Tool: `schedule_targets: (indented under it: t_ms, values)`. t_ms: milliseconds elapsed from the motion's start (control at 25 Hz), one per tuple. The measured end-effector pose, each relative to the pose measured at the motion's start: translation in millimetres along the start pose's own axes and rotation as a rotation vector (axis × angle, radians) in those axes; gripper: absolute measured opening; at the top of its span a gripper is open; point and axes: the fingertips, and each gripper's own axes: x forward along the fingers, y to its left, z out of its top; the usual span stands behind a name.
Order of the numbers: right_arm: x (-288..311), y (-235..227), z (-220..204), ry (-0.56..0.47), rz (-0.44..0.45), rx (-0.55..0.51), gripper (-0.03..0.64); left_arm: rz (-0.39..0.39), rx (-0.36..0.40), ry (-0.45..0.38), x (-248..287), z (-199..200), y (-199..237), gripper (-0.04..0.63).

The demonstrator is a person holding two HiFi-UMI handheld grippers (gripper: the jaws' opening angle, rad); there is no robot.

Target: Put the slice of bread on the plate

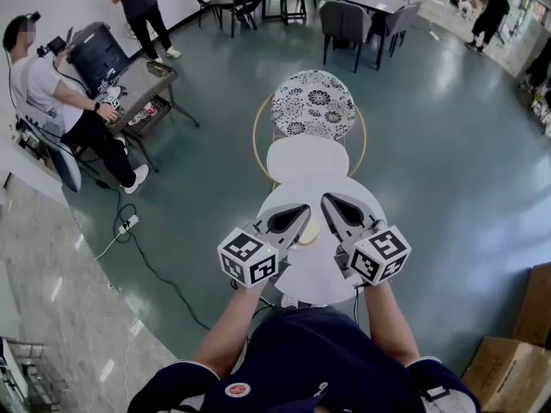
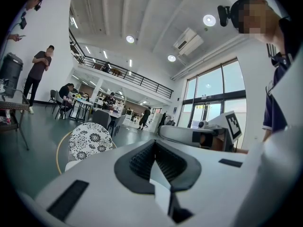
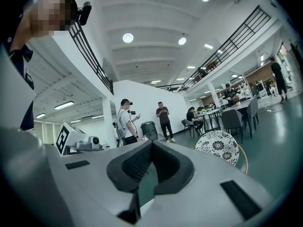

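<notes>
Under the head camera I've got the grey-green floor (image 1: 448, 170) of a big open hall. A small round white tabletop (image 1: 317, 278) sits right in front of me. Just beyond it is a chair (image 1: 313, 103) with a black-and-white floral back and a thin gold frame, which also shows in both gripper views. Both grippers are held level over the tabletop, tips angled in toward each other, near but apart. On the left gripper (image 1: 303, 211) the jaws are pressed together, the black pads meet in a V and nothing is between them. On the right gripper (image 1: 329, 200) it's the same, jaws together and empty. The marker cubes sit at the near end of each gripper, close to my hands. The smallest item is a pale tan round piece (image 1: 310, 231), which I read as the slice of bread. It's lying on the tabletop between the two grippers, its left edge tucked under the left gripper. Neither gripper is holding it. I can't tell whether it's on a plate.
</notes>
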Motion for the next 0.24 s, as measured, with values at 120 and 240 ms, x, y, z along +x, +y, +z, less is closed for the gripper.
schedule_targets:
  t_ms: [120, 240]
  values:
    - [-1.1, -2.8, -3.7, -0.002, 0.000, 0.000, 0.006, 0.002, -0.001, 0.000, 1.7, -4.5, 0.8, 0.006]
    - [-1.8, -4.5, -5.2, -0.004, 0.000, 0.000, 0.006, 0.002, -0.002, 0.001, 2.6, -7.2, 1.0, 0.006]
